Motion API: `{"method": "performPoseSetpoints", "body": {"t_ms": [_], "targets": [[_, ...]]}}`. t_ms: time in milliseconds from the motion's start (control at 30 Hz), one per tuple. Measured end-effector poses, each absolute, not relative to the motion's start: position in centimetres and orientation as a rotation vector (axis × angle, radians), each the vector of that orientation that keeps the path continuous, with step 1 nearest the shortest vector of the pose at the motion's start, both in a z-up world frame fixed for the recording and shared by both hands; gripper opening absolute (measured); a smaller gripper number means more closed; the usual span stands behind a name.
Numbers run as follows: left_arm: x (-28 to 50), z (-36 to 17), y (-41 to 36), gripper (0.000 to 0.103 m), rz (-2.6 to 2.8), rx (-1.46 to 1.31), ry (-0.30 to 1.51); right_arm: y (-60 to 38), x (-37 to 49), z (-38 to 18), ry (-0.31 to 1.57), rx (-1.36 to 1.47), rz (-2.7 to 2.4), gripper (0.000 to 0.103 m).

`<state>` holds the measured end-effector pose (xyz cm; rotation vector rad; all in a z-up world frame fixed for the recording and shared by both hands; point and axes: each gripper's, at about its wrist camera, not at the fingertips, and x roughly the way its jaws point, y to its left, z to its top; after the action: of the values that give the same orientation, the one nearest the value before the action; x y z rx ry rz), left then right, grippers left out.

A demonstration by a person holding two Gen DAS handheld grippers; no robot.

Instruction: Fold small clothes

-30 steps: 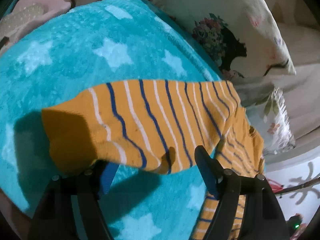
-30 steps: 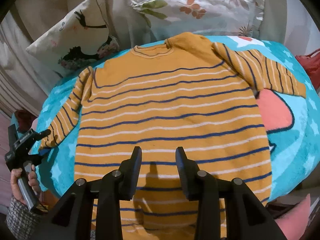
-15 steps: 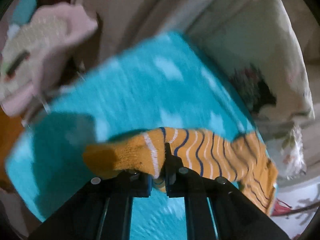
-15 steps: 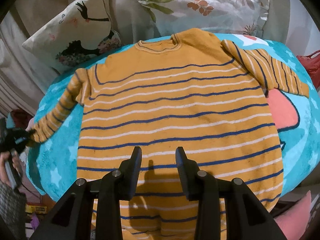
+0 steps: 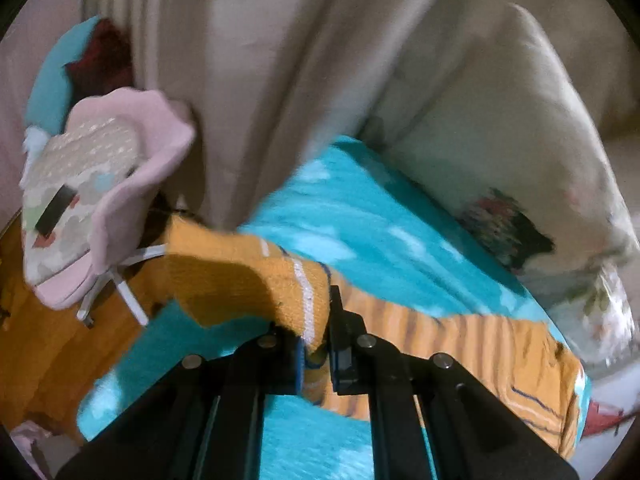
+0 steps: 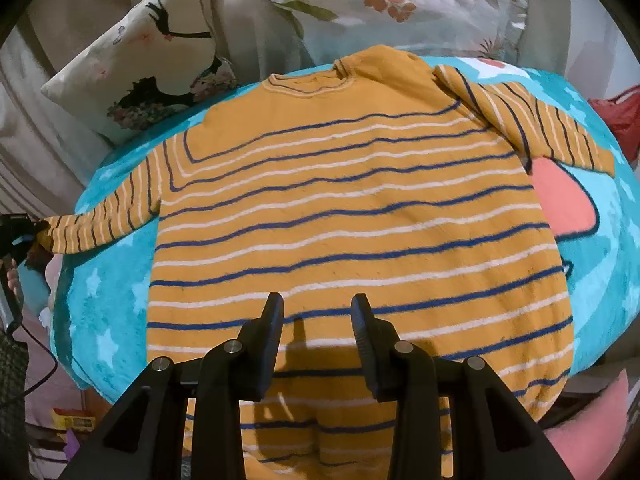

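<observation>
An orange sweater (image 6: 352, 216) with blue and white stripes lies flat, neck away from me, on a turquoise star blanket (image 6: 104, 312). My left gripper (image 5: 316, 344) is shut on the cuff of the sweater's left sleeve (image 5: 248, 280) and holds it lifted off the blanket; in the right wrist view it (image 6: 16, 232) sits at the far left edge with the sleeve (image 6: 108, 220) stretched out sideways. My right gripper (image 6: 318, 312) is open and empty, hovering over the sweater's lower hem. The right sleeve (image 6: 532, 128) lies folded at the top right.
Two patterned pillows (image 6: 160, 64) (image 6: 400, 0) lean behind the blanket against a beige curtain (image 5: 280, 80). A pink chair (image 5: 104, 200) stands on the wooden floor (image 5: 60, 360) left of the bed. A red bag (image 6: 616, 116) sits at the right.
My left gripper shut on the left sleeve cuff and pulled it outward to the left, stretching the sleeve straight. My right gripper stayed open over the hem.
</observation>
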<state>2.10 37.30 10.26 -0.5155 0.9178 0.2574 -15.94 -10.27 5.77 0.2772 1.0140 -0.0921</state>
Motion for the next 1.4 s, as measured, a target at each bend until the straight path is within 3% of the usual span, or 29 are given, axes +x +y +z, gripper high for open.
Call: {"method": "performPoseSetpoints", "body": {"t_ms": [267,500,800,867,1000,1167,1267,1333,1400], "targets": [[3.2,12.7,24.4,0.008,-0.009,-0.450,0.926,-14.8,-16.3,4.9,1.018,0.345,-0.096,0.038],[4.7,12.8,6.4,0.008,-0.218,-0.361,0.989,-21.0,-14.9,5.2,1.005,0.378,-0.052,0.038],[6.5,7.7,-12.9,0.008,-0.371,-0.299,1.119,-30.8,-13.0,5.9,1.010,0.366,-0.038,0.038],[7.0,6.2,-15.0,0.016,-0.389,-0.311,1.164,-32.4,-12.5,5.9,1.014,0.362,-0.036,0.038],[6.7,4.9,-16.3,0.041,-0.426,-0.381,1.206,-34.7,-11.3,6.6,0.997,0.362,-0.025,0.038],[3.9,6.7,-13.4,0.059,-0.404,-0.461,1.181,-35.3,-8.9,7.2,0.984,0.373,0.050,0.038],[1.8,7.9,-10.4,0.064,-0.325,-0.464,1.145,-33.9,-7.0,7.4,0.982,0.385,0.137,0.041],[1.0,8.3,-8.3,0.065,-0.251,-0.437,1.128,-32.6,-5.2,7.0,0.999,0.426,0.205,0.051],[0.3,8.3,-6.2,0.065,-0.174,-0.423,1.122,-31.6,-3.2,6.1,1.025,0.450,0.213,0.051]]}}
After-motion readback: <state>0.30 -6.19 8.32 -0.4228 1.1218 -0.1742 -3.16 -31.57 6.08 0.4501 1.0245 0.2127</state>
